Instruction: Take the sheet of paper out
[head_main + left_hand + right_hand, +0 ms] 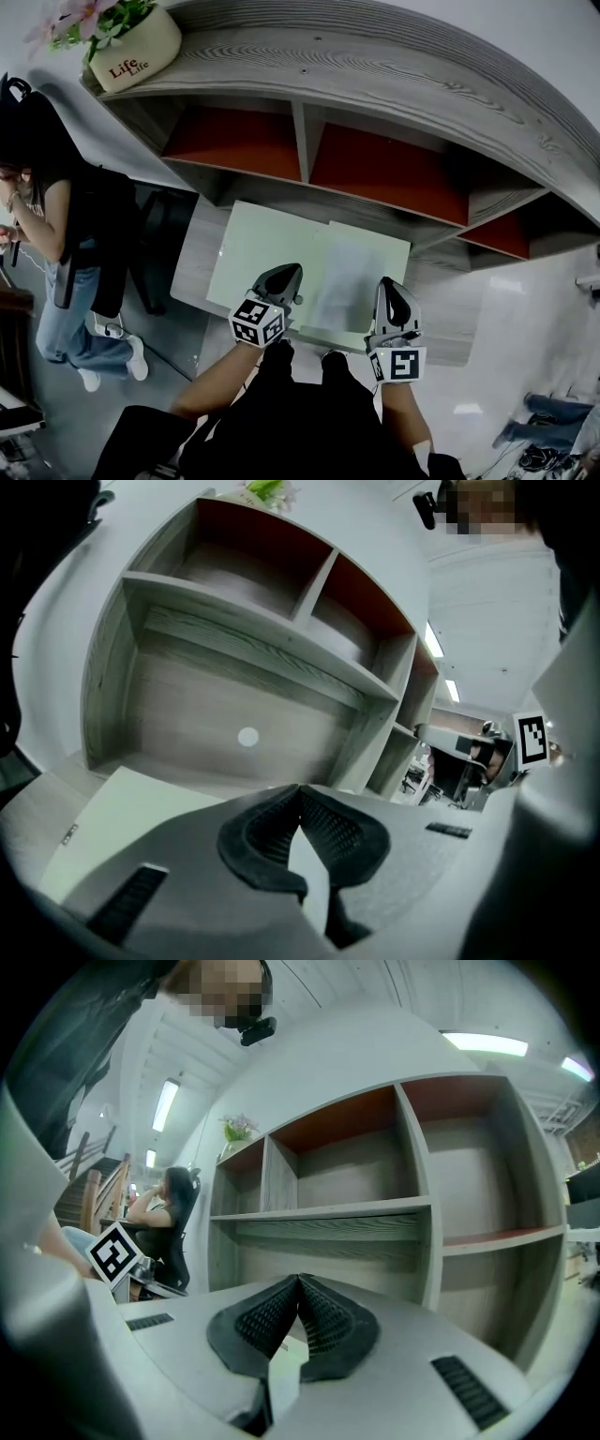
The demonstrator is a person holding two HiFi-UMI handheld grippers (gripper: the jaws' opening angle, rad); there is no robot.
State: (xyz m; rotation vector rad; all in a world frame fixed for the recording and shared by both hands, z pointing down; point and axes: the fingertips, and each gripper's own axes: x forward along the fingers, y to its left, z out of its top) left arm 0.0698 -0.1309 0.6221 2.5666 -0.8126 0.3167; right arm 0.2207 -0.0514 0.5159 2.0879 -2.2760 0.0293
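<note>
Nearest to us, at the bottom of the head view, are the two tongs we hold out over the table (pixel 192 270). The left tongs (pixel 284 274) have their jaws pressed together pad to pad. We can make out nothing gripped between them, only a pale sliver of the surface below showing behind the tips. The right tongs (pixel 395 287) are also closed at the tips, and we see no object clamped there either.

The sheet of paper (pixel 345 281) lies flat between the two tongs, on a pale green mat (pixel 262 242) that covers the middle of the table. The left tongs sit over the mat's near edge, just left of the sheet. The right tongs are at the sheet's near right corner. We cannot tell whether either touches it.

Beyond the mat stands a grey wooden shelf unit (pixel 375 103) with red-backed compartments, and a flower pot (pixel 136 49) sits on its top at the left. A person (pixel 66 234) sits well apart from the table, on the left.
</note>
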